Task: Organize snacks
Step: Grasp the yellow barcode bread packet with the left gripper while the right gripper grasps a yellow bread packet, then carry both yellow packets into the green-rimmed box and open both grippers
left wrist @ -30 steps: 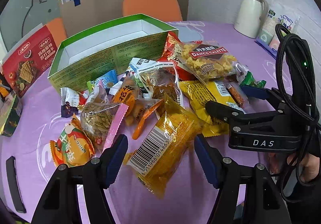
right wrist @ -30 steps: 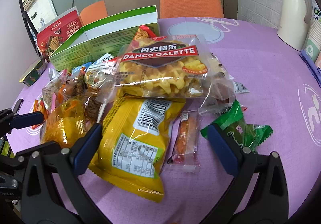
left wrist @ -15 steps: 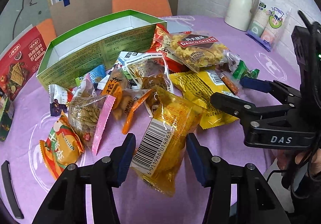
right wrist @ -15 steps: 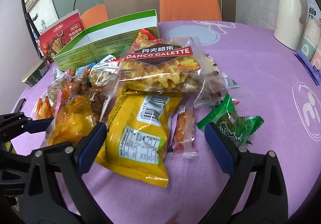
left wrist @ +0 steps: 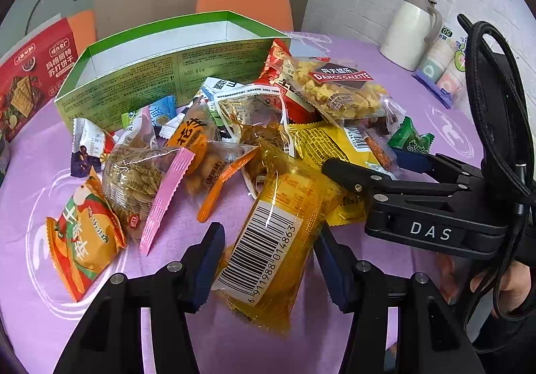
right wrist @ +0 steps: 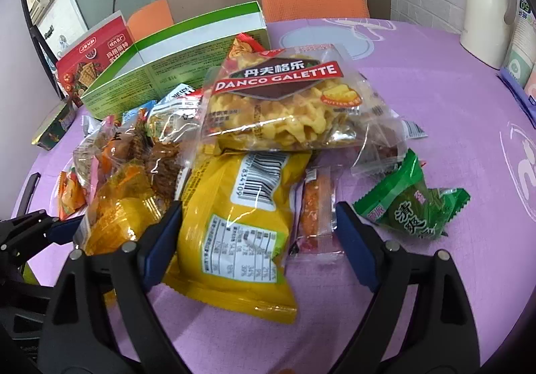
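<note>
The left tongs [left wrist: 268,260] are easing apart around the translucent orange, barcoded crinkly snack packet [left wrist: 278,240], pads beside its sides. The right tongs [right wrist: 258,243] are closing over the opaque yellow foil snack pouch [right wrist: 234,223] on the purple table [right wrist: 435,79], not yet pinching. Both packets look light, soft and slippery; best gripped mid-body.
</note>
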`<state>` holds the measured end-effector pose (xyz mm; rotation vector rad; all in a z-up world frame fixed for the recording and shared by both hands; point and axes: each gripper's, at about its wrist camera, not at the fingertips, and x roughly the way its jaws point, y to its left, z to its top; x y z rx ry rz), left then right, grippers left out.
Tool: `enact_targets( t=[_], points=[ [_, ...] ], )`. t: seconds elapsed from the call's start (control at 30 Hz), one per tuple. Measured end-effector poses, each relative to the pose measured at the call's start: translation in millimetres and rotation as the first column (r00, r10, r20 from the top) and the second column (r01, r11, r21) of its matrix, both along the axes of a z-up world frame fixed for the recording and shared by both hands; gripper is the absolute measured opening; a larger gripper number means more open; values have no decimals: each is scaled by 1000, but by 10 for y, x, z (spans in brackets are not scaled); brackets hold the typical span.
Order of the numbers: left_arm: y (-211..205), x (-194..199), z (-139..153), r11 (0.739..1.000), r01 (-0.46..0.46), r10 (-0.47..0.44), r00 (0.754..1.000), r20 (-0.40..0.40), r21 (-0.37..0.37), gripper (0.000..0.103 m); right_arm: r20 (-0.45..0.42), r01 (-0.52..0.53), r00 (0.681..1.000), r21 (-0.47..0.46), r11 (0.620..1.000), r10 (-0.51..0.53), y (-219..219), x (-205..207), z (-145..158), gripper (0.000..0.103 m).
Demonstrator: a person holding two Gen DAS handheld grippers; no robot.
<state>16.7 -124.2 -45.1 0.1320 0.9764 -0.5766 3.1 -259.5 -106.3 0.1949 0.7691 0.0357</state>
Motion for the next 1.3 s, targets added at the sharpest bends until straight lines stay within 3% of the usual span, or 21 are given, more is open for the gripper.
enact_targets(
  t=[0.07, 0.1, 0.23, 0.27, 0.33, 0.4, 0.57, 0.63, 0.67, 0.7, 0.87, 1.0, 1.13, 1.17, 1.2, 1.27, 1.3],
  points=[
    [18, -16, -1, 1000, 7, -7, 1000, -4, -3, 47, -12, -16, 1000, -14, 1000, 16, 9, 8, -23, 86],
    [63, -53, 13, 1000, 11, -11, 1000, -4, -7, 45, -12, -33, 999, -26, 999, 32, 27, -6, -17, 79],
    [165, -198, 119, 1000, 8, -8, 1000, 28, -26, 38, 14, -49, 999, -50, 998, 50, 71, -164, 82, 66],
    [207, -231, 172, 1000, -4, 5, 999, 44, -25, 38, 30, -50, 998, -55, 997, 52, 86, -216, 133, 56],
    [325, -287, 306, 999, -20, 23, 998, 66, -46, 38, 65, -84, 994, -32, 996, 86, 105, -340, 273, 21],
    [437, -327, 454, 997, -35, 42, 994, 98, -65, 38, 82, -106, 991, -10, 994, 106, 113, -425, 395, 21],
    [599, -341, 728, 996, -53, 65, 983, 170, -78, 38, 90, -130, 987, -70, 989, 136, 239, -429, 516, 20],
    [627, -303, 730, 996, -58, 70, 982, 176, -71, 38, 60, -107, 992, -107, 988, 113, 278, -390, 432, 39],
    [613, -270, 702, 996, -60, 71, 982, 173, -65, 38, 32, -118, 992, -114, 986, 122, 301, -378, 364, 62],
    [615, -257, 664, 996, -61, 71, 984, 162, -61, 38, 14, -133, 991, -113, 985, 136, 324, -386, 303, 77],
    [659, -227, 483, 996, -70, 76, 991, 114, -56, 38, -43, -188, 982, -180, 966, 183, 342, -517, 85, 79],
    [694, -201, 502, 995, -78, 86, 989, 123, -63, 38, -68, -209, 978, -234, 949, 199, 267, -562, 36, 91],
    [710, -152, 553, 994, -86, 94, 986, 135, -64, 38, -145, -258, 962, -193, 947, 233, 238, -451, -128, 92],
    [713, -140, 558, 994, -88, 96, 986, 137, -61, 38, -127, -264, 962, -198, 944, 242, 244, -449, -136, 94],
    [718, -126, 563, 994, -92, 99, 985, 139, -58, 38, -127, -272, 960, -198, 942, 251, 248, -442, -134, 87],
    [743, -82, 575, 994, -96, 102, 985, 140, -54, 38, -114, -282, 957, -175, 943, 265, 238, -449, -56, 59],
    [753, -56, 596, 994, -97, 104, 985, 141, -55, 38, -110, -295, 953, -122, 948, 282, 218, -441, -3, 57]
  ],
)
